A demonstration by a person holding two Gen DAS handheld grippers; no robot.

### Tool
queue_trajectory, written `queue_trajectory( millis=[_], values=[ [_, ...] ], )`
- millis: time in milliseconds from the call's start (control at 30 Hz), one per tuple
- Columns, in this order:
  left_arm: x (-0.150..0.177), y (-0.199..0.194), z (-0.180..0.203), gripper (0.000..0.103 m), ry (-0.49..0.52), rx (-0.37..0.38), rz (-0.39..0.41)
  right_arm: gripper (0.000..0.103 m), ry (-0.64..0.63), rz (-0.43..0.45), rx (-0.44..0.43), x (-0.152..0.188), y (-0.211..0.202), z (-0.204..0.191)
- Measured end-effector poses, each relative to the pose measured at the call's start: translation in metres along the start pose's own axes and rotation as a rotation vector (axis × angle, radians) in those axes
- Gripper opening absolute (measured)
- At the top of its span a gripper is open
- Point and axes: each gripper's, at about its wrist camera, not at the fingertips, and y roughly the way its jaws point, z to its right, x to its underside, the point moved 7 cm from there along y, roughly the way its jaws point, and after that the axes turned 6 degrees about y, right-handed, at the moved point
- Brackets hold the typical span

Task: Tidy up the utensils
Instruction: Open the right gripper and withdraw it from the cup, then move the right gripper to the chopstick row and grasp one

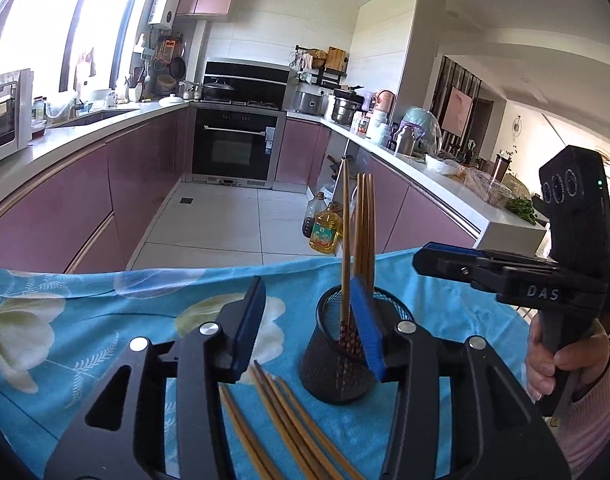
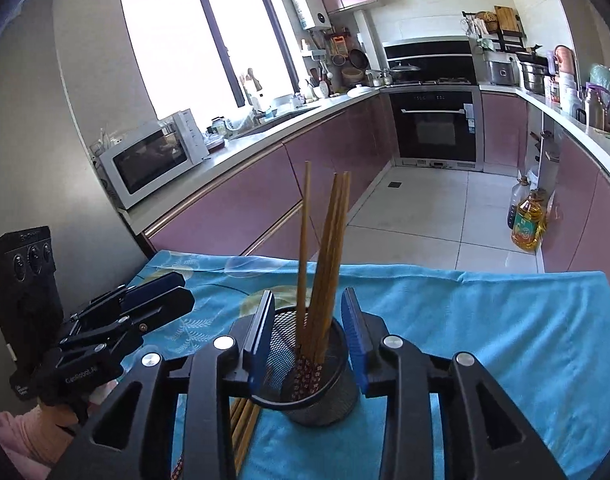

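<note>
A black mesh holder (image 1: 339,354) stands on the blue cloth (image 1: 85,312) with several wooden chopsticks (image 1: 359,224) upright in it. More chopsticks (image 1: 289,424) lie flat on the cloth just left of the holder. My left gripper (image 1: 311,330) is open and empty above the loose chopsticks, its right finger beside the holder. In the right wrist view my right gripper (image 2: 311,340) is open, its jaws to either side of the holder (image 2: 313,380) with its chopsticks (image 2: 325,248), apart from it. The loose chopsticks (image 2: 243,428) show below its left finger.
The cloth-covered table (image 2: 505,340) ends at a far edge above the tiled floor. Oil bottles (image 1: 325,228) stand on the floor by pink cabinets. A microwave (image 2: 153,160) sits on the left counter. The left gripper (image 2: 121,332) also shows at the left of the right wrist view.
</note>
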Motion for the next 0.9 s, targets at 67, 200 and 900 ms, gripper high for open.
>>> queue_trajectory(
  millis=[67,200,900],
  values=[
    [0.014,-0.013,-0.009,0.048,-0.007,-0.013,-0.023,0.038,-0.031,0.002,-0.038,0.011,-0.01,-0.01],
    [0.046,-0.024,-0.026,0.048,-0.016,-0.053,-0.094,0.038,-0.07,-0.055,-0.087,0.044,-0.014,-0.027],
    [0.151,-0.01,-0.019,0.043,-0.015,-0.084,-0.375,0.038,-0.06,-0.297,0.044,0.146,0.047,-0.036]
  ],
)
